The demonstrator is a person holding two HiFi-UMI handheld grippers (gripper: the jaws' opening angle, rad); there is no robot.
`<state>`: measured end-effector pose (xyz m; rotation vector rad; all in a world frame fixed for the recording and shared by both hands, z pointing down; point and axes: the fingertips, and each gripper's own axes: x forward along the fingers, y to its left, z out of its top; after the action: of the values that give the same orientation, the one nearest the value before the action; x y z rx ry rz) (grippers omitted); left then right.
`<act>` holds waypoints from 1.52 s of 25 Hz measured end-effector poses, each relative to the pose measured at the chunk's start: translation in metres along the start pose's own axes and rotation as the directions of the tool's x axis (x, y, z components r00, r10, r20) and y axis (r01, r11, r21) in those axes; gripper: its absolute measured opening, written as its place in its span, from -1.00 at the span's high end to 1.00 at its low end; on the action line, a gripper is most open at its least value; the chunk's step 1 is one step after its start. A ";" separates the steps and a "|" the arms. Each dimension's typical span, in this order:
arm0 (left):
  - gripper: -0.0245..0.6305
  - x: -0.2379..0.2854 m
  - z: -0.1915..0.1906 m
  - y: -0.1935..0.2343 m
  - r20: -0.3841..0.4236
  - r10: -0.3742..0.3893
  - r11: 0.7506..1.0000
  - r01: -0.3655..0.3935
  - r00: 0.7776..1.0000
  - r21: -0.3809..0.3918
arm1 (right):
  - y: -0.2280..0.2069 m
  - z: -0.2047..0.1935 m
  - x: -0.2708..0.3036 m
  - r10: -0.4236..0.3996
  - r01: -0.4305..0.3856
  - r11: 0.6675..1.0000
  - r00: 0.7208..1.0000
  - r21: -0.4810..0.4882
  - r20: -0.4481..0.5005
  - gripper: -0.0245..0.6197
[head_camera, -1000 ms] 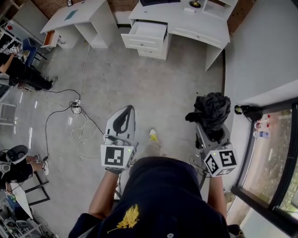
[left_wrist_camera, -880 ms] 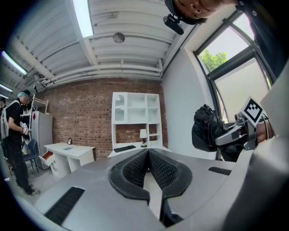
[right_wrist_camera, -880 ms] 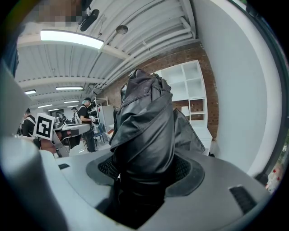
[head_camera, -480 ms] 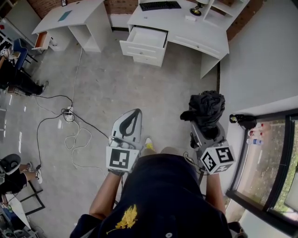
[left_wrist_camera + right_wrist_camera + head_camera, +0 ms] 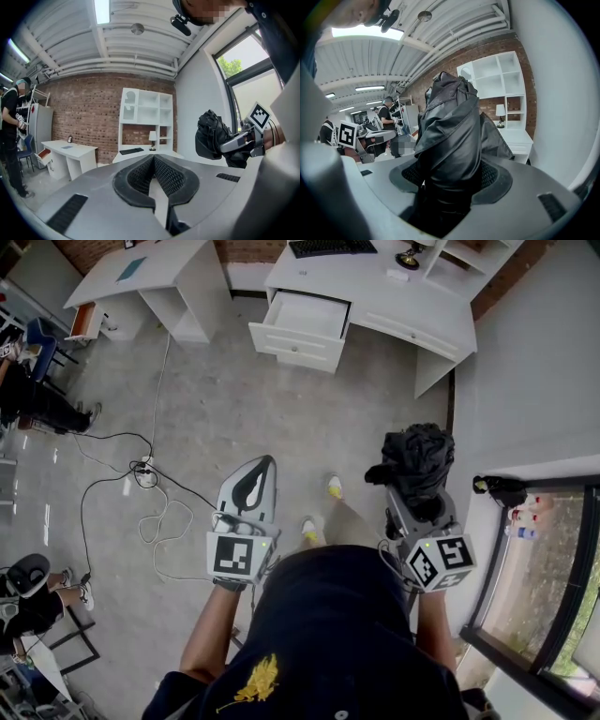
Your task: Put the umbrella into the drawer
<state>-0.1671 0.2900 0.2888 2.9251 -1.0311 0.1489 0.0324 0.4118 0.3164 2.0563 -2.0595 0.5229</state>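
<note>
gripping a crumpled, glossy black umbrella (image 5: pixel 419 457) at centre right, the right gripper (image 5: pixel 423 504) clamped its folds, left gripper (image 5: pixel 254 474) closed, empty, smooth grey shell, boxy white drawer (image 5: pixel 302 322) stood open at upper centre, well apart

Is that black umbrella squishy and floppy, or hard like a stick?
Probably squishy outside: the umbrella has fabric bunched in loose folds above the right gripper. Likely stiffer inside, since it stands up from the jaws without drooping. Its shiny cloth may slip a little.
</note>
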 end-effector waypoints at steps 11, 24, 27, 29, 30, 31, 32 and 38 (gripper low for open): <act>0.87 0.090 0.002 0.049 -0.028 0.064 0.997 -0.063 0.998 0.040 | -0.053 0.036 0.099 0.048 -0.048 0.999 0.999 0.008 0.019 0.10; 0.87 0.274 0.053 0.125 -0.078 0.159 0.985 -0.153 0.984 0.084 | -0.148 0.128 0.272 0.165 -0.165 0.986 0.986 0.008 0.007 0.10; 0.87 0.309 0.056 0.136 -0.085 0.165 0.983 -0.157 0.983 0.097 | -0.171 0.138 0.300 0.164 -0.164 0.986 0.986 0.021 0.009 0.10; 0.87 0.326 0.053 0.144 -0.096 0.169 0.981 -0.158 0.981 0.111 | -0.183 0.142 0.314 0.163 -0.163 0.986 0.987 0.029 0.003 0.10; 0.87 0.332 0.051 0.148 -0.105 0.169 0.980 -0.156 0.980 0.125 | -0.189 0.144 0.322 0.163 -0.163 0.986 0.987 0.032 -0.002 0.10; 0.87 0.338 0.050 0.151 -0.113 0.173 0.978 -0.157 0.978 0.135 | -0.194 0.145 0.329 0.164 -0.164 0.986 0.986 0.035 -0.008 0.10; 0.87 0.343 0.049 0.154 -0.118 0.180 0.977 -0.164 0.977 0.135 | -0.199 0.146 0.336 0.167 -0.166 0.985 0.986 0.037 -0.015 0.10; 0.87 0.358 0.041 0.177 -0.158 0.244 0.968 -0.229 0.957 0.106 | -0.212 0.146 0.376 0.202 -0.199 0.979 0.978 0.052 -0.056 0.10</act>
<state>0.0025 -0.0743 0.2854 2.7892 -1.3741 0.4534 0.2508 0.0127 0.3460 1.8413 -2.2512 0.6631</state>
